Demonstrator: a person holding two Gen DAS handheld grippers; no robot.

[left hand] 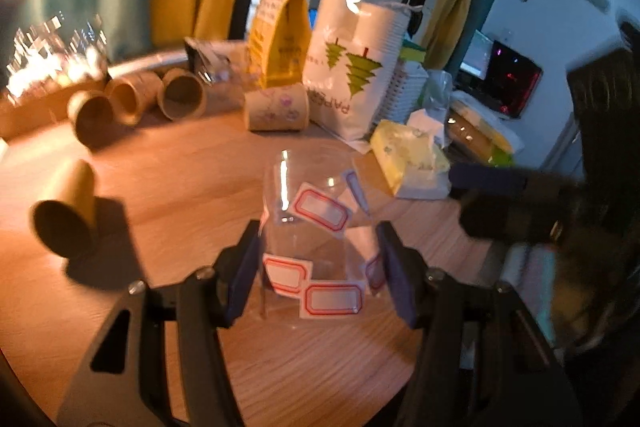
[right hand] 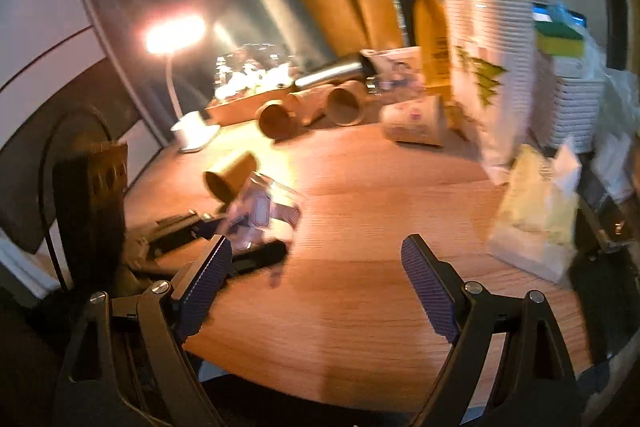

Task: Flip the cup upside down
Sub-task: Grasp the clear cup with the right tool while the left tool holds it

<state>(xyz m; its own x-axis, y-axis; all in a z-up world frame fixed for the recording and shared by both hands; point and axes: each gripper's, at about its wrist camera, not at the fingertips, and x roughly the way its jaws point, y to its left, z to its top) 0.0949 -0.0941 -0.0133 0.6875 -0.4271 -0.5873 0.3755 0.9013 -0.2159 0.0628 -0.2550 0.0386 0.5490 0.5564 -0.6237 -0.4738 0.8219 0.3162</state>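
Observation:
A clear plastic cup (left hand: 316, 227) with red-bordered white labels stands between the fingers of my left gripper (left hand: 318, 267), its wide end down near the wooden table (left hand: 180, 187). The blue pads touch its sides, so the left gripper is shut on it. In the right wrist view the same cup (right hand: 264, 215) shows blurred at the left, tilted, held by the left gripper (right hand: 224, 227). My right gripper (right hand: 316, 291) is open and empty above the table's front part (right hand: 360, 307).
Several brown paper cups (left hand: 132, 99) lie on their sides at the back, one (left hand: 64, 223) at the left. A yellow bag (left hand: 280, 39), a white paper-cup bag (left hand: 352, 67), a patterned cup (left hand: 276, 107) and a tissue pack (left hand: 412, 163) crowd the back right. A lamp (right hand: 176, 35) glows at the left.

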